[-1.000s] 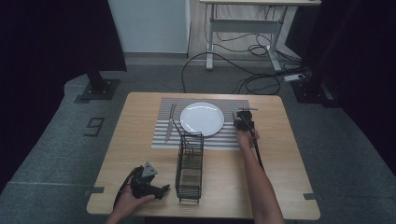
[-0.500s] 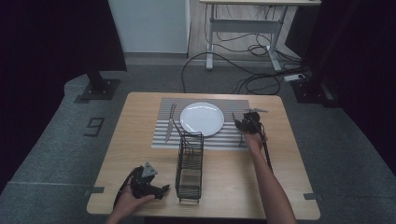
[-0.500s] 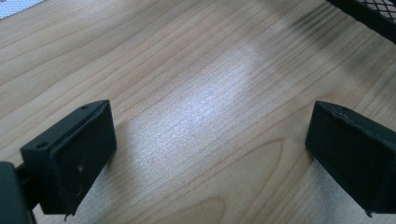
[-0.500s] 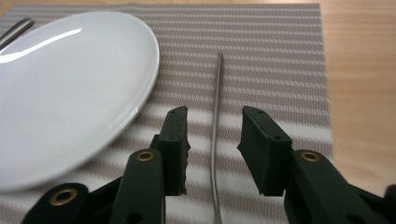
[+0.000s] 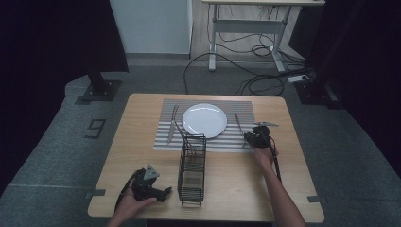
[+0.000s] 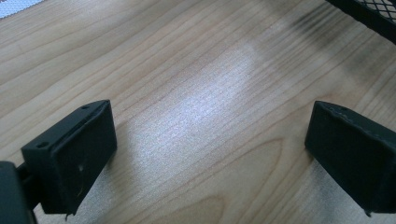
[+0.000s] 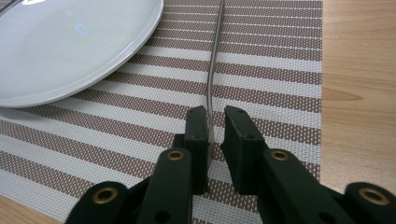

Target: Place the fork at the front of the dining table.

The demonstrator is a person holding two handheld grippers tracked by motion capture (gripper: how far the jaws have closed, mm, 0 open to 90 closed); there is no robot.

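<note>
A silver knife point(image 7: 215, 56) lies on the striped placemat point(image 7: 280, 70), right of the white plate point(image 7: 70, 46). My right gripper point(image 7: 215, 116) straddles the knife's near end. Its jaws have just been closing and now stand narrow. The knife rests against the left pad, and a thin gap remains on the other side. From above, the right gripper point(image 5: 248, 137) sits at the mat's right edge beside the knife point(image 5: 238, 122) and the plate point(image 5: 204, 119). My left gripper point(image 5: 163, 193) rests at the table's front left. In its own view the left gripper point(image 6: 210, 154) is open over bare wood.
A black wire rack point(image 5: 191, 170) stands upright at the middle front of the wooden table point(image 5: 142, 118); its corner point(image 6: 369, 14) shows close to my left gripper. A fork point(image 5: 171, 125) lies left of the plate on the placemat point(image 5: 163, 144). Cables and a desk frame are on the floor beyond.
My right gripper has drawn back toward the person along the knife, from beside the plate to the mat's near right edge. The left gripper has stayed put.
</note>
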